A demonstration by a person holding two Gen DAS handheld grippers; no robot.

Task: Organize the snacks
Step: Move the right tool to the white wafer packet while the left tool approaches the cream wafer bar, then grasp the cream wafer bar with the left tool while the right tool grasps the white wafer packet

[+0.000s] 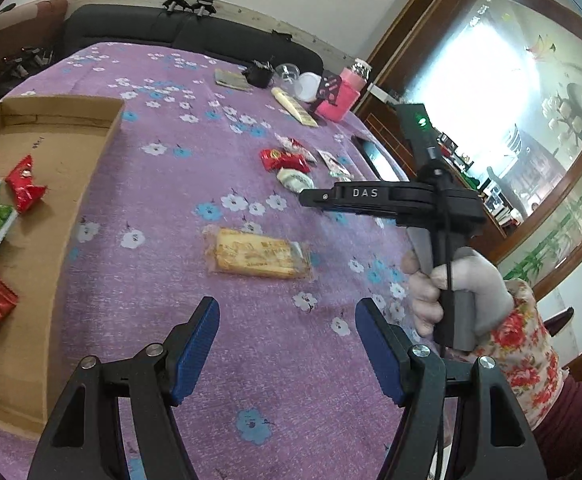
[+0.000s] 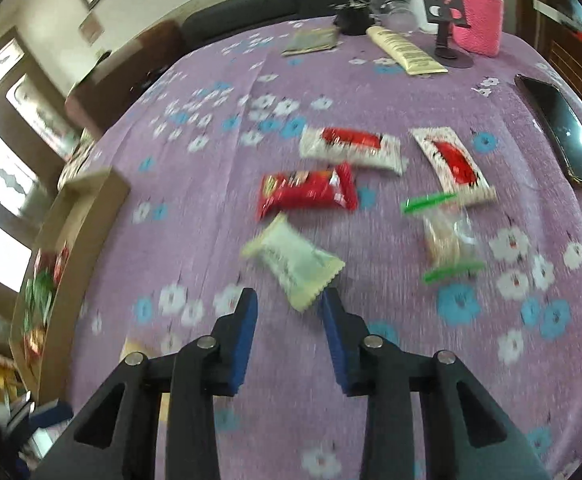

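My left gripper point(image 1: 287, 344) is open and empty above the purple cloth, just short of a yellow cracker pack point(image 1: 259, 254). A cardboard box point(image 1: 63, 200) at left holds red and green snack packets point(image 1: 25, 184). My right gripper point(image 2: 289, 320) is open and empty, its tips just short of a pale green-white packet point(image 2: 295, 264). Beyond lie a red packet point(image 2: 307, 190), two white-and-red packets point(image 2: 351, 148) point(image 2: 455, 164) and a clear pack with green ends point(image 2: 447, 240). The right gripper's body point(image 1: 391, 196) shows in the left wrist view, over the snack pile.
A phone point(image 2: 567, 132) lies at the table's right edge. At the far end stand a pink container point(image 2: 479, 24), a cream tube point(image 2: 403, 48), a phone stand point(image 2: 447, 12), clear cups point(image 2: 391, 4) and a flat booklet point(image 2: 311, 40). A dark sofa point(image 1: 131, 28) is behind.
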